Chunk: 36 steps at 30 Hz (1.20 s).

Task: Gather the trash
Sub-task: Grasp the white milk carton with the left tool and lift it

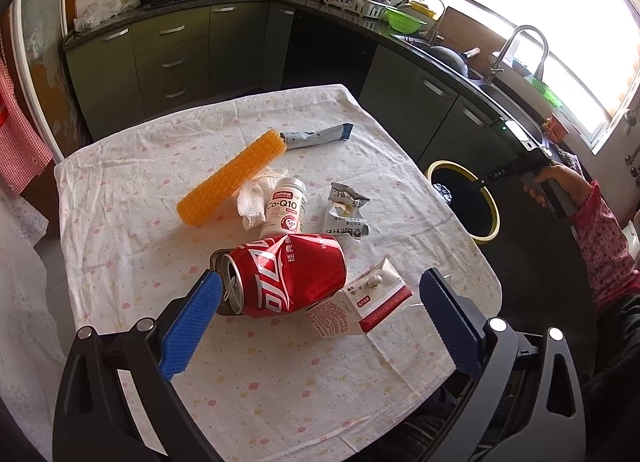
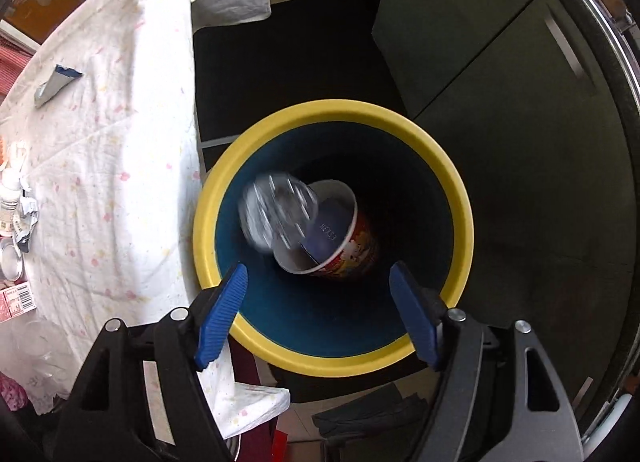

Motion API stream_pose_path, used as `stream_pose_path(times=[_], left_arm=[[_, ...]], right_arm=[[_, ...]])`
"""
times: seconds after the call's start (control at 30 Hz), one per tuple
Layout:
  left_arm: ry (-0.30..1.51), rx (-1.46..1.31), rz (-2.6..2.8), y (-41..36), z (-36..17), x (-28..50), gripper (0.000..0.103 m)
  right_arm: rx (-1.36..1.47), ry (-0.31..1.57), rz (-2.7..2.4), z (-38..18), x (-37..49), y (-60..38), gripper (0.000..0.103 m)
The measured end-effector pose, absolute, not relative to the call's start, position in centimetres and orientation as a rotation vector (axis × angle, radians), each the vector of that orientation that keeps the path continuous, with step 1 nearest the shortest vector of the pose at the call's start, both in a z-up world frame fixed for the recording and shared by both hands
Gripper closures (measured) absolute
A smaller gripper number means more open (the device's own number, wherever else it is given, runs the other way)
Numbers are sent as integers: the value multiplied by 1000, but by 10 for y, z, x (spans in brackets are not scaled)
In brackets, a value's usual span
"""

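My left gripper (image 1: 320, 290) is open above the table, its fingers on either side of a crushed red cola can (image 1: 288, 274) and a small red and white carton (image 1: 360, 306). Behind lie a white pill bottle (image 1: 285, 211), a torn silver wrapper (image 1: 345, 215), crumpled tissue (image 1: 256, 198), an orange ridged roll (image 1: 234, 178) and a grey-blue tube (image 1: 316, 136). My right gripper (image 2: 318, 282) is open over the yellow-rimmed bin (image 2: 448, 166). A blurred clear plastic piece (image 2: 276, 216) is in mid-air inside the bin, above a noodle cup (image 2: 340, 238).
The bin (image 1: 486, 236) stands on the floor at the table's right edge. The table has a white spotted cloth (image 1: 132, 198). Green kitchen cabinets (image 1: 176, 58) and a sink counter (image 1: 472, 70) run behind and to the right. A person's arm in a pink sleeve (image 1: 604, 246) holds the right gripper.
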<state>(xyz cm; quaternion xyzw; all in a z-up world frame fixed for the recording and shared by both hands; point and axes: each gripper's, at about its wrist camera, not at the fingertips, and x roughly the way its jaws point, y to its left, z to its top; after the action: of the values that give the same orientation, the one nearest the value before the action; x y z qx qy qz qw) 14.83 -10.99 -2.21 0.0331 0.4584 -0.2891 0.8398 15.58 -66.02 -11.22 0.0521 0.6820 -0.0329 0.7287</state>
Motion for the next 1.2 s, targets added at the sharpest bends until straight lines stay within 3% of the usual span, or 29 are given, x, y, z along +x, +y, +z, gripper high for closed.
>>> stream_pose_path(times=[0.27, 0.57, 0.77, 0.83, 0.9, 1.1, 1.2], left_arm=[[973, 87, -684, -119, -33, 138, 5], [778, 351, -950, -138, -39, 112, 5], [751, 463, -1027, -141, -58, 124, 7], [762, 460, -1073, -142, -64, 131, 13], [779, 461, -1103, -143, -70, 136, 28], [784, 500, -1142, -147, -85, 138, 56], [761, 512, -1164, -146, -88, 133, 66]], right_arm=[[98, 1387, 84, -74, 106, -599, 33], [63, 1313, 223, -51, 79, -551, 33], [64, 1323, 236, -55, 73, -532, 33], [69, 1332, 232, -56, 71, -533, 33], [73, 1339, 223, -57, 70, -533, 33], [75, 1353, 219, -59, 73, -527, 33], [69, 1358, 227, -60, 76, -523, 33]])
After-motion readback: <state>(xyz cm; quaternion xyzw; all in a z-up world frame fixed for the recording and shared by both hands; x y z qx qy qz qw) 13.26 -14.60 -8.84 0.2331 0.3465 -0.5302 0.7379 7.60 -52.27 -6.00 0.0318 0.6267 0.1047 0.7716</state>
